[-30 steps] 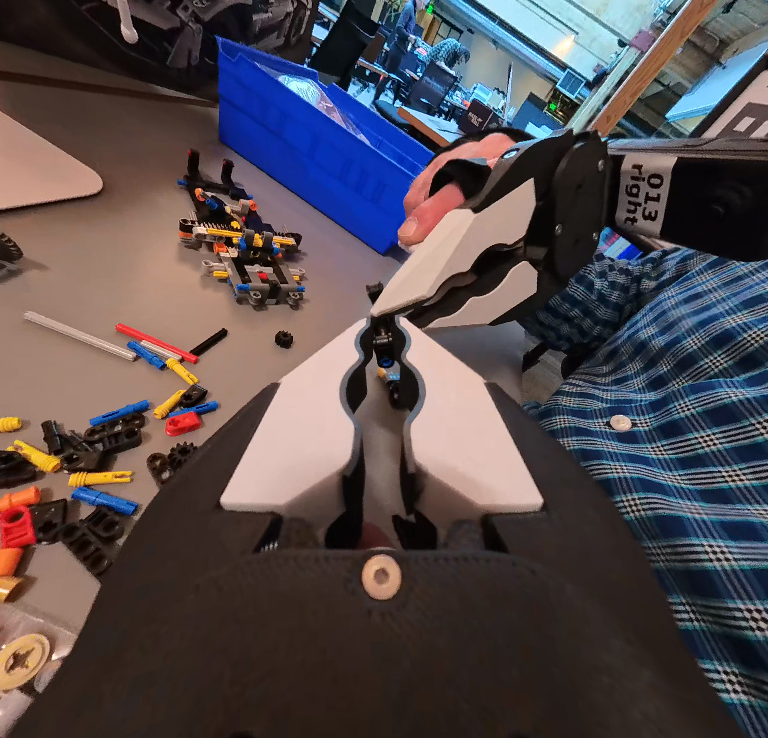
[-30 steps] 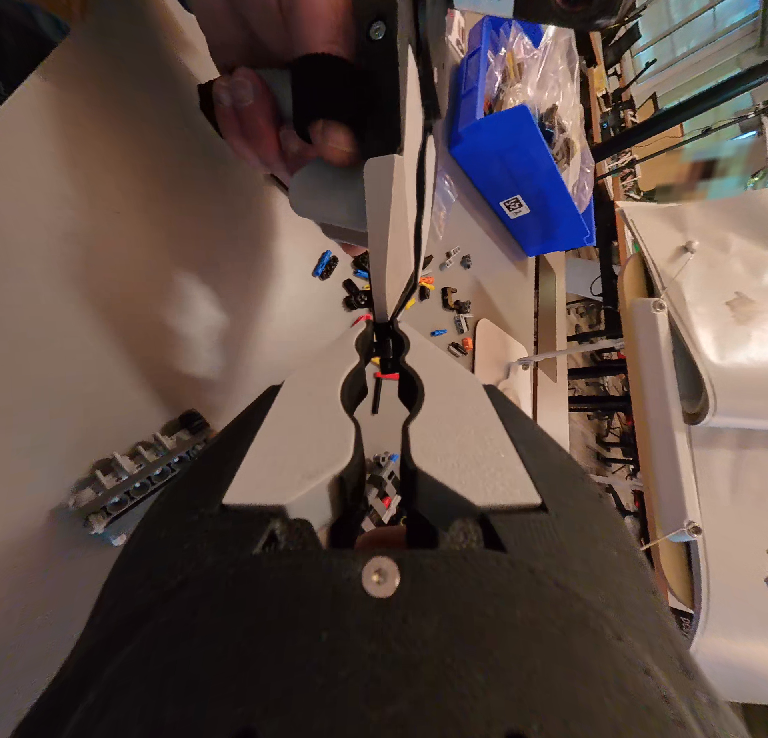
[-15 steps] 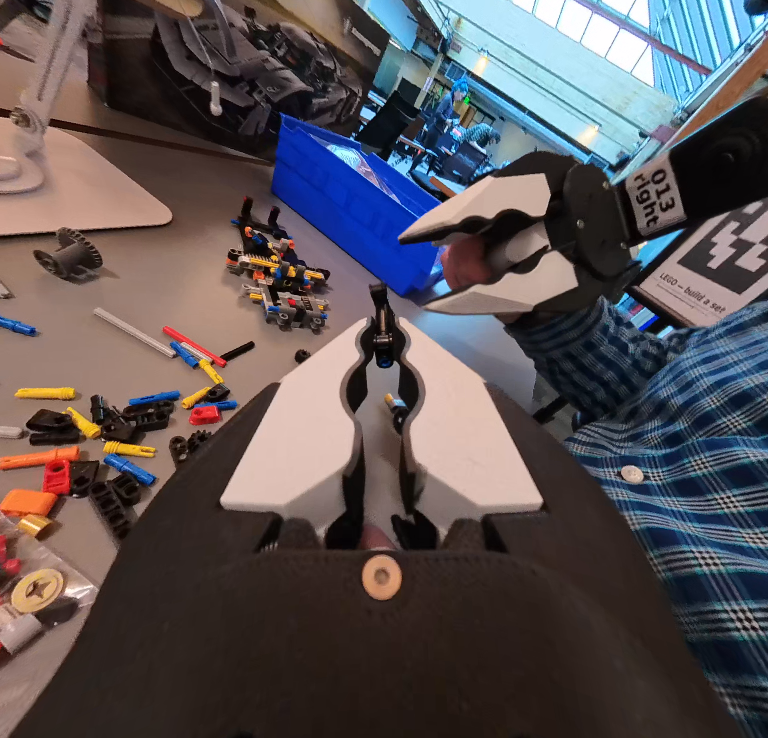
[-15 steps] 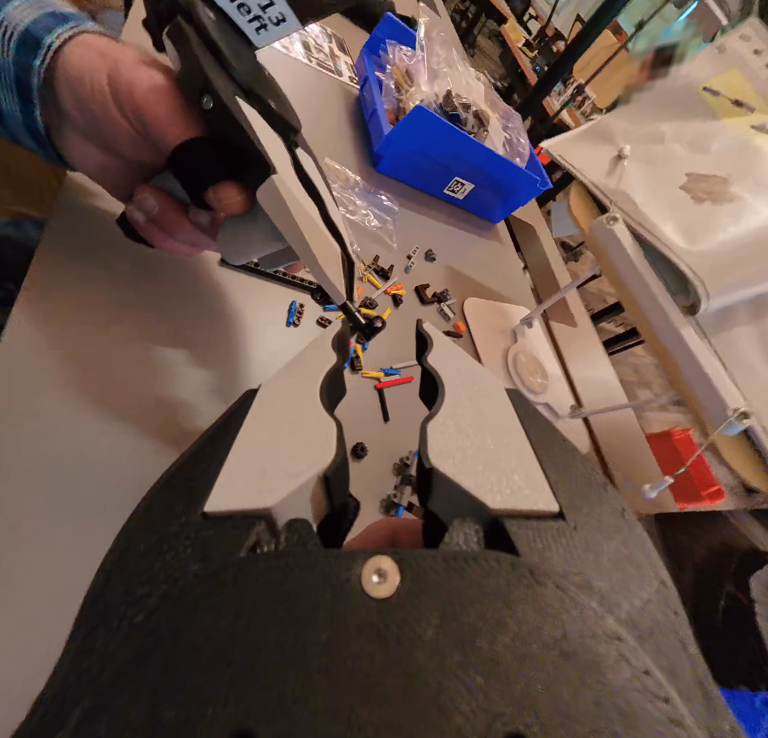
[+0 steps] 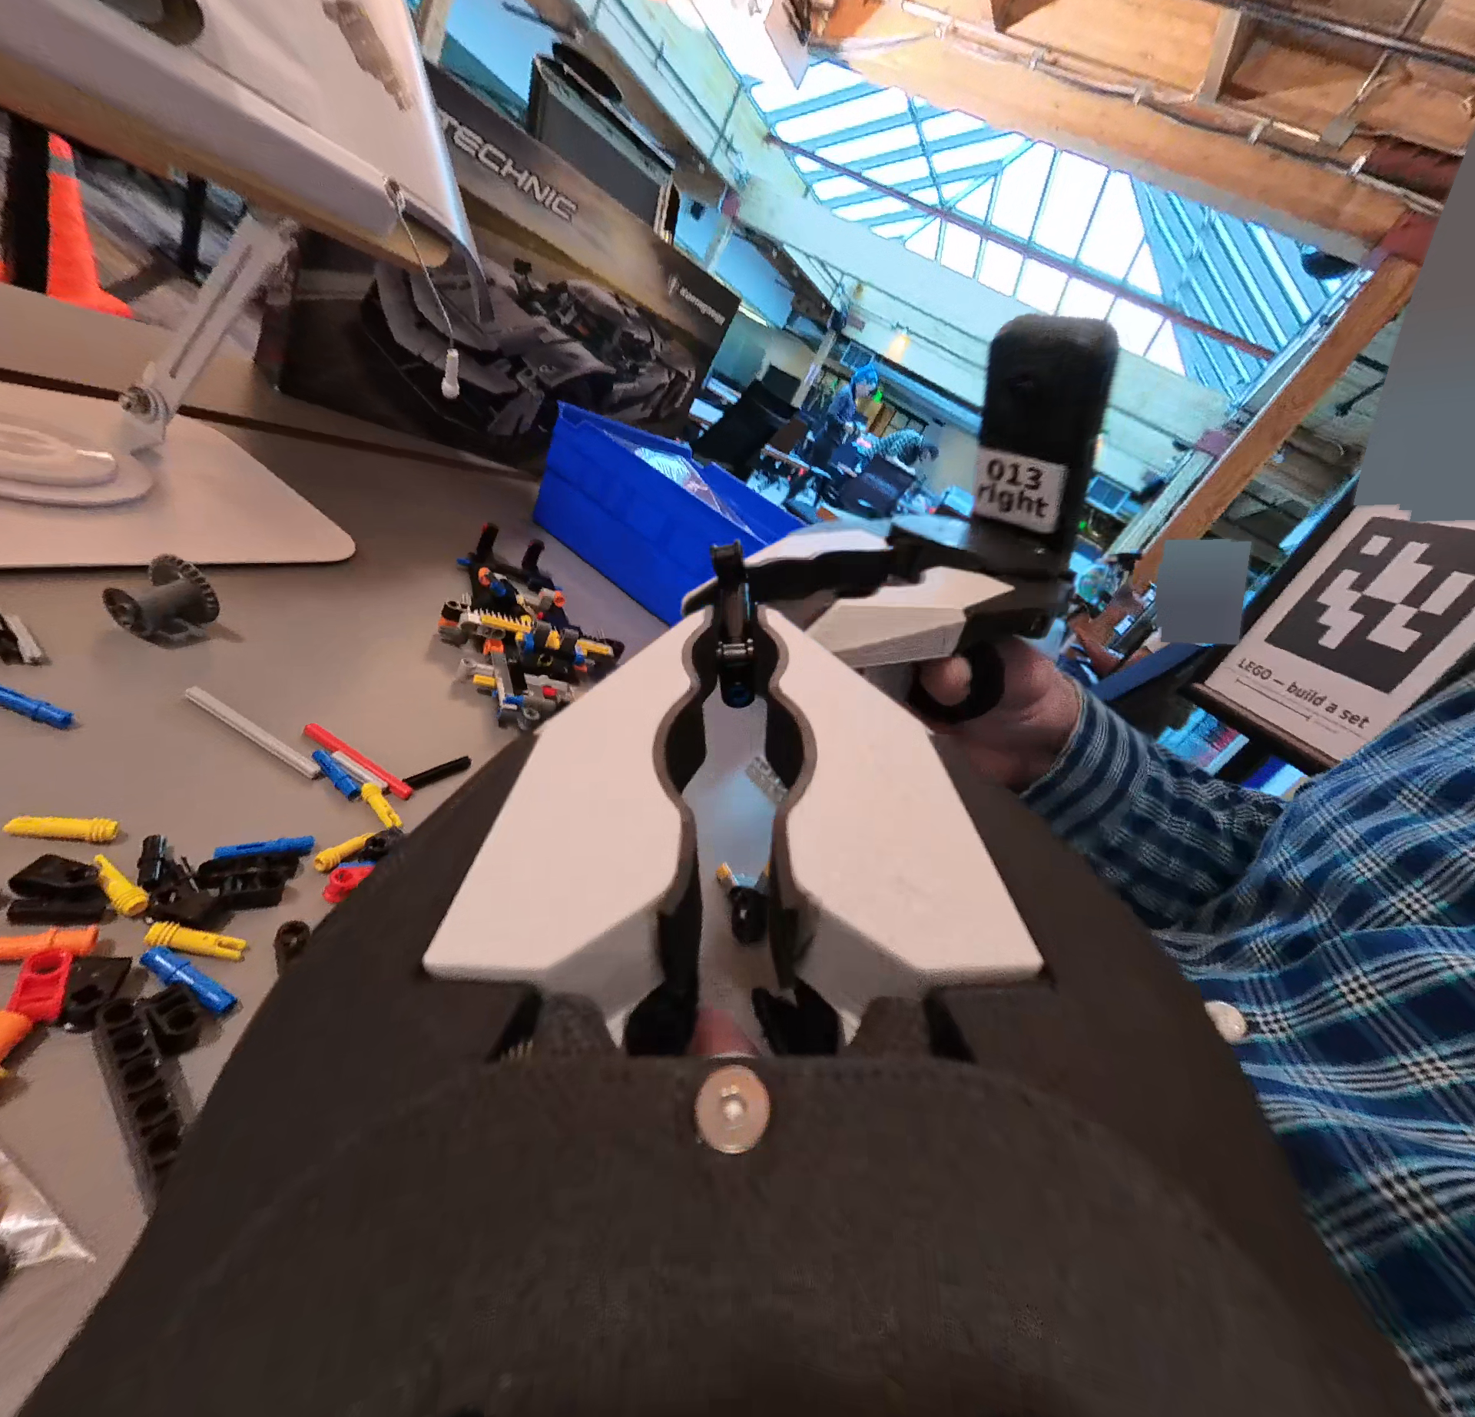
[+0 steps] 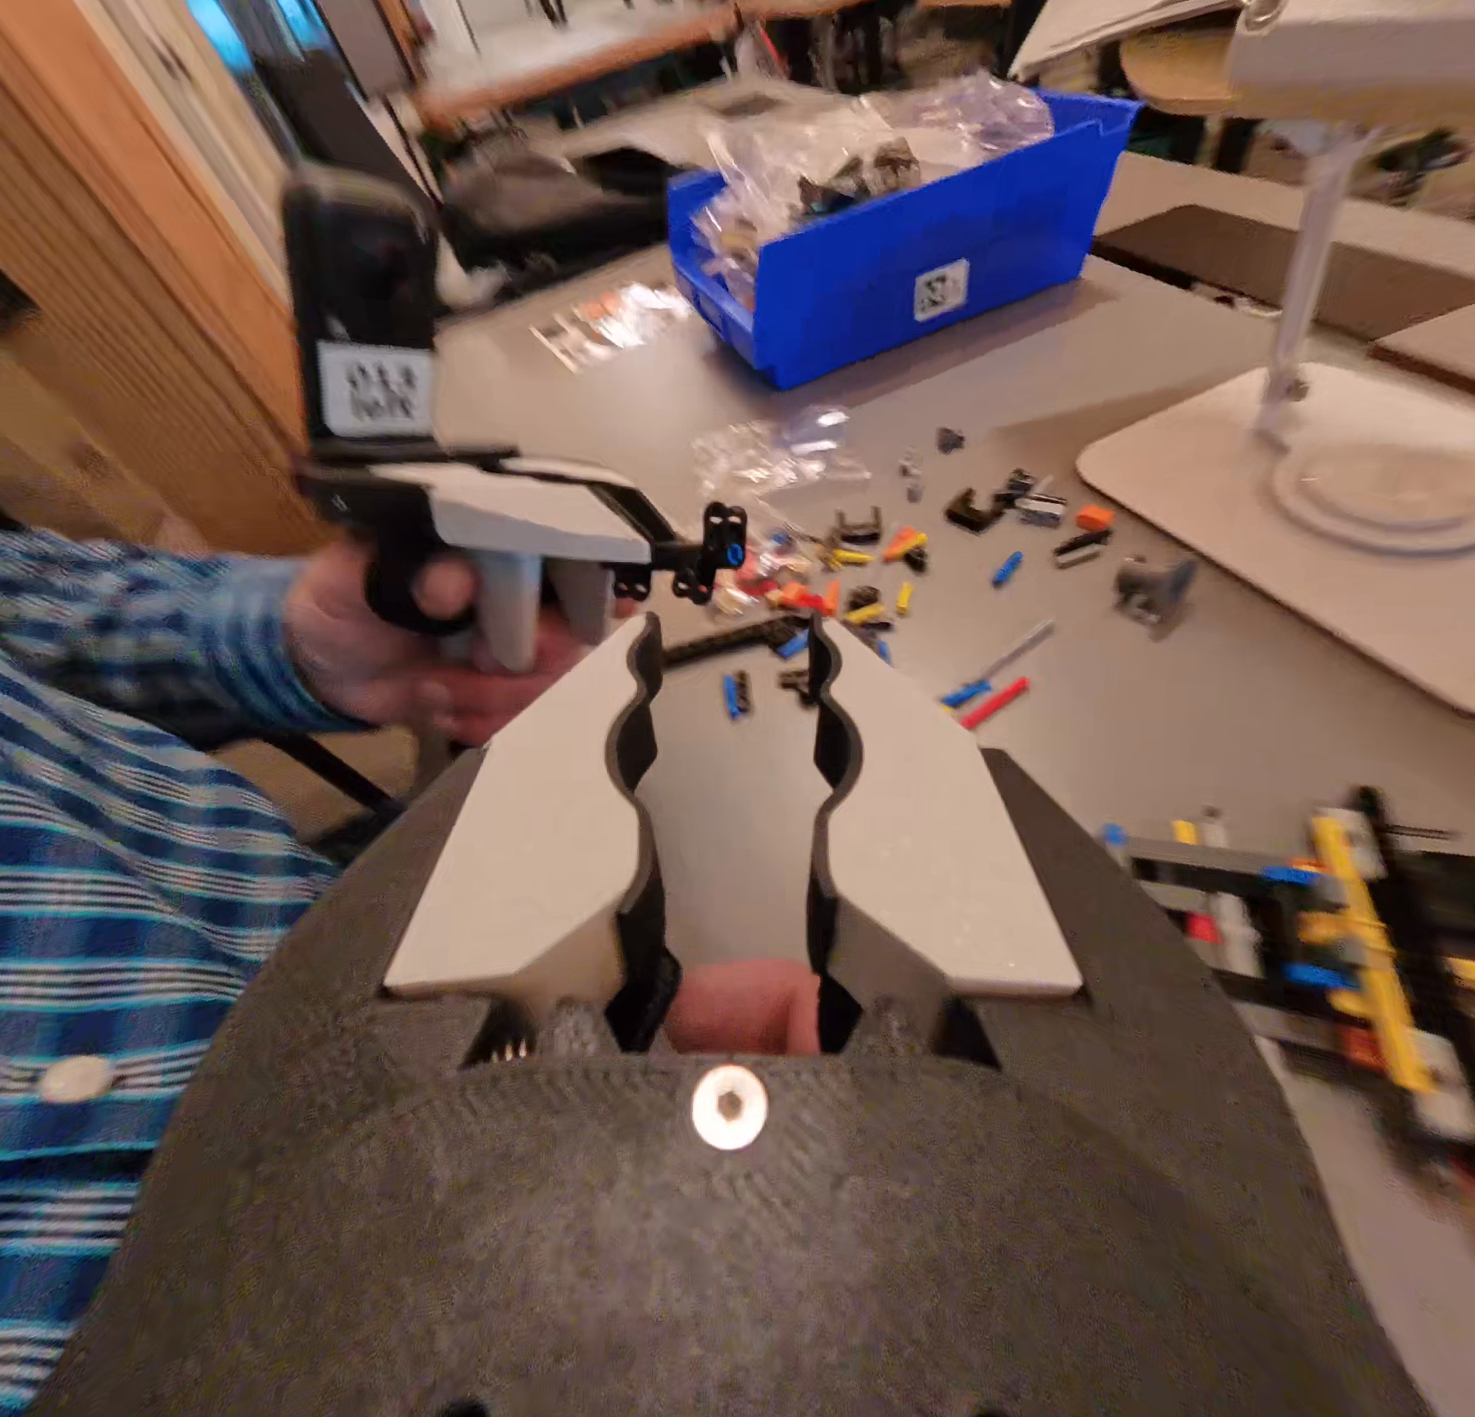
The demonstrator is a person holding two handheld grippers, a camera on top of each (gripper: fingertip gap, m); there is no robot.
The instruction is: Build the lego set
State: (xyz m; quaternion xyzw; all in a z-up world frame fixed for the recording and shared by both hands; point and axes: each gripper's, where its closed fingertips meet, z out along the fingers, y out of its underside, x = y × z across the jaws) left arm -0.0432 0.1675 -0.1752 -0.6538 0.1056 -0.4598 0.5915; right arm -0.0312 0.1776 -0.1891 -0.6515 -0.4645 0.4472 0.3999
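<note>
My left gripper (image 5: 733, 637) is shut on a small black lego piece with a blue pin (image 5: 733, 652) and holds it up in the air above the table. The piece sticks out past the fingertips. In the right wrist view the left gripper (image 6: 666, 553) comes in from the left with the black piece (image 6: 716, 553) at its tip. My right gripper (image 6: 733, 644) is open and empty, just below and short of that piece. It shows in the left wrist view (image 5: 758, 609) right behind the piece. The partly built lego assembly (image 5: 523, 644) lies on the grey table (image 5: 335, 605).
Loose pins, axles and beams (image 5: 183, 884) are scattered on the table. A blue bin with bagged parts (image 6: 902, 261) stands at the back. A grey gear housing (image 5: 164, 601) lies next to a white lamp base (image 5: 175, 501). The assembly (image 6: 1317, 940) is at the right. Only a small space, under 4 cm, lies between the two pairs of fingers. Between my right fingertips and the partly built lego assembly (image 5: 523, 644) there is roughly 15 centimeters.
My right gripper has opened, let go of the black piece and drawn back from it. Both grippers have swung and tilted up. The left still holds the piece.
</note>
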